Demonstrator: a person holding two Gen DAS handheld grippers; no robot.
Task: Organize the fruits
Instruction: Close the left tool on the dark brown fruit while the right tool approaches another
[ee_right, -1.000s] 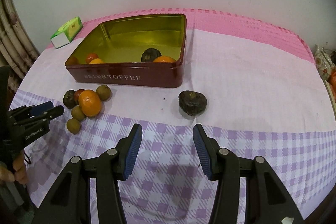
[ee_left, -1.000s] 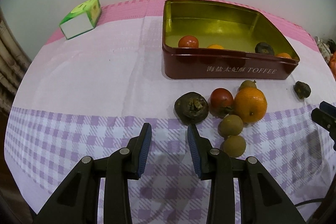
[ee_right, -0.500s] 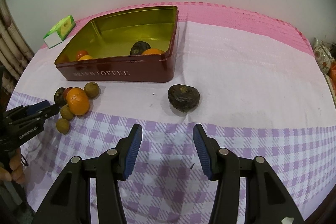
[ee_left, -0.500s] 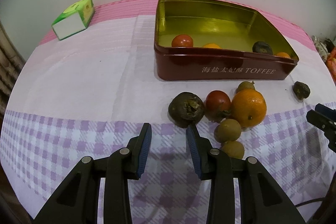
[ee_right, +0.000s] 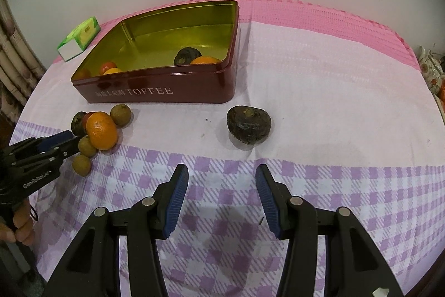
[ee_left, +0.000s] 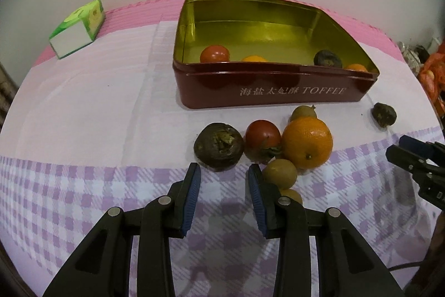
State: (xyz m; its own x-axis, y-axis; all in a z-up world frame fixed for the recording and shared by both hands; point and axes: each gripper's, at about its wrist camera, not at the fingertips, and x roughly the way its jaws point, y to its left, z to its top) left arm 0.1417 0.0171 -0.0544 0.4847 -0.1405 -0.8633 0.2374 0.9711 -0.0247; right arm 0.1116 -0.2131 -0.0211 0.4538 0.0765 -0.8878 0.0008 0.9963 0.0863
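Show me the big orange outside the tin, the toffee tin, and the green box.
Orange (ee_left: 307, 143), left wrist view, middle of its peel.
Toffee tin (ee_left: 278, 91), left wrist view, red front wall by the lettering.
Green box (ee_right: 79, 38), right wrist view, its top face.

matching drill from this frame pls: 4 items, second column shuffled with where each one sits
1. orange
2. toffee tin
3. green box
4. lone dark fruit

a. far left corner of the cloth
b. alone ahead of the right gripper
c. in the fruit cluster in front of the tin
d. holding a tomato and other fruit

Pairs: 1-c, 2-d, 3-a, 4-b
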